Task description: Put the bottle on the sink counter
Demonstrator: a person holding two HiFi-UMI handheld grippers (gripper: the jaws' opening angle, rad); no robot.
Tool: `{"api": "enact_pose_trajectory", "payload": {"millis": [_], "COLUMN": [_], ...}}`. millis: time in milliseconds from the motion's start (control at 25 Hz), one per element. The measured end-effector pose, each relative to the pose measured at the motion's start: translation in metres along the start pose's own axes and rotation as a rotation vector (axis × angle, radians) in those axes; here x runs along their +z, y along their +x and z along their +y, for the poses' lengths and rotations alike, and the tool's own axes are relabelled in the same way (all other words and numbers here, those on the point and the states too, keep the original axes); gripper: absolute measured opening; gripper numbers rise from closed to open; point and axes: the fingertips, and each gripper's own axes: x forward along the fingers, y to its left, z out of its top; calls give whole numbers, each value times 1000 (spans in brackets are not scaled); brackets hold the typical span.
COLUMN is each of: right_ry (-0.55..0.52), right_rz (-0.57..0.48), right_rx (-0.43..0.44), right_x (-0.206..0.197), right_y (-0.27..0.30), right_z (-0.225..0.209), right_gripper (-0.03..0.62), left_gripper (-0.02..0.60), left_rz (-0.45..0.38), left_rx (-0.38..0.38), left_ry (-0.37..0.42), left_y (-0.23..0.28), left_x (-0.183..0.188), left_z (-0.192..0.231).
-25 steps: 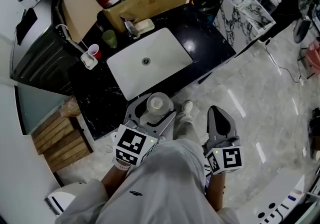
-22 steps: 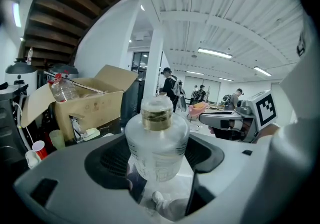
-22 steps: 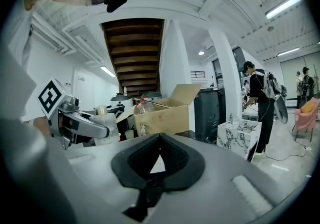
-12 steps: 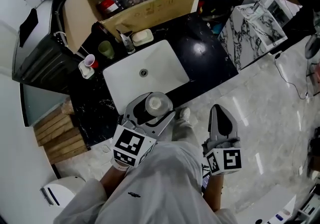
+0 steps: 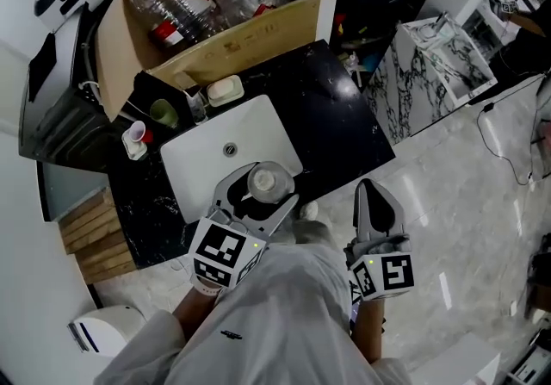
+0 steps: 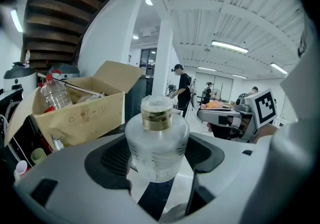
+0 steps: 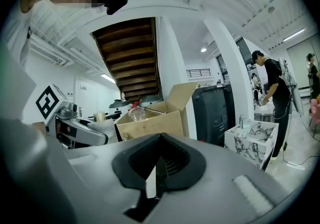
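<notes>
L gripper (image 5: 258,189) pinches the frosted bottle (image 6: 156,143) by its body, upright, gold collar up; in head view it's held over the near edge of the white sink (image 5: 194,155) in the black counter (image 5: 331,112); R gripper (image 5: 380,202) has jaws pressed together w/ nothing between, over the floor.

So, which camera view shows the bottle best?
The left gripper view: the bottle fills the middle, clear body and cap, held between the jaws of the left gripper. The head view shows only its top. The right gripper view shows it small, at left.
</notes>
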Motion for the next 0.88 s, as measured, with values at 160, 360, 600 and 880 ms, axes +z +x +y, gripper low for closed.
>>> {"api": "enact_pose_trajectory", "payload": {"millis": [160, 360, 600, 880], "right_ry": [33, 8, -3, 10], "right_rz": [5, 28, 51, 67], "right_rx": [23, 87, 147, 227], "right_x": [4, 6, 6, 0], "right_y": [28, 59, 88, 107], "right_z": [-35, -58, -72, -69], "right_gripper": [-3, -3, -3, -3], "left_gripper": [333, 334, 333, 334], "left_rz": [-3, -5, -3, 13], "left_rx": [35, 92, 144, 182], "left_ry": [-15, -43, -64, -70], "left_y": [31, 59, 78, 92], "left_x": [12, 22, 30, 32], "left_z": [6, 17, 30, 35]}}
